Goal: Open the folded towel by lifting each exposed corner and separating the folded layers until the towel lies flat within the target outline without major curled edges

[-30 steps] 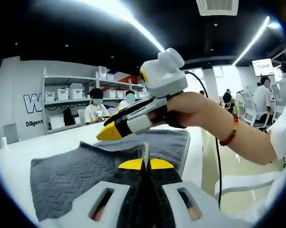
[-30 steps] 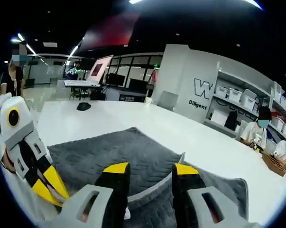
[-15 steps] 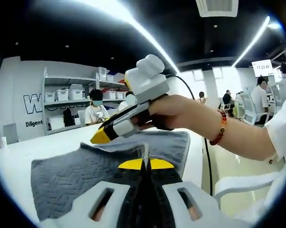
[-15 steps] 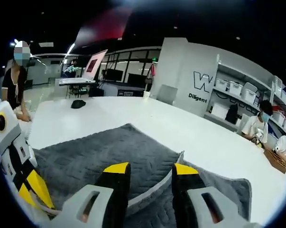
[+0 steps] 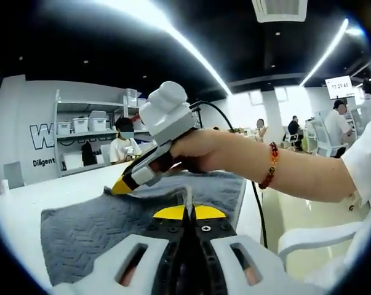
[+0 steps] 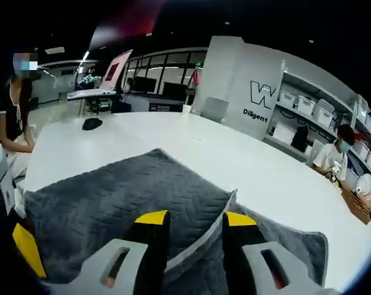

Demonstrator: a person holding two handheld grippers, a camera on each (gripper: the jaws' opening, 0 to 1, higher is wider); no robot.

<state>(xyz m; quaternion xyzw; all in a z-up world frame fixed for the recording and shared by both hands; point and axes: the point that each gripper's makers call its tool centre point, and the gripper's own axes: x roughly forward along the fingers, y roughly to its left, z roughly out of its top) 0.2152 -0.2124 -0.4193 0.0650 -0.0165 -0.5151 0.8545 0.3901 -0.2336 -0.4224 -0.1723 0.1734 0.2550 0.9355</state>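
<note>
Two yellow-tipped grippers work a grey chevron-quilted towel (image 5: pixel 93 224) spread on a white table (image 5: pixel 25 203). In the left gripper view, shelves of white storage bins (image 5: pixel 80 123) stand at 10 o'clock; the left gripper (image 5: pixel 186 212), at 6 o'clock, has its jaws pressed together on a raised pale-edged fold of the towel, while the right gripper (image 5: pixel 121 186), held in a person's hand (image 5: pixel 194 150) wearing a beaded bracelet (image 5: pixel 268 175), reaches in from 3 o'clock, its tip just above the cloth. In the right gripper view, the towel (image 6: pixel 111 196) lies from 8 to 5 o'clock; the right gripper (image 6: pixel 188 220) has its jaws parted, straddling the towel's pale hem (image 6: pixel 213 218), gripping nothing.
</note>
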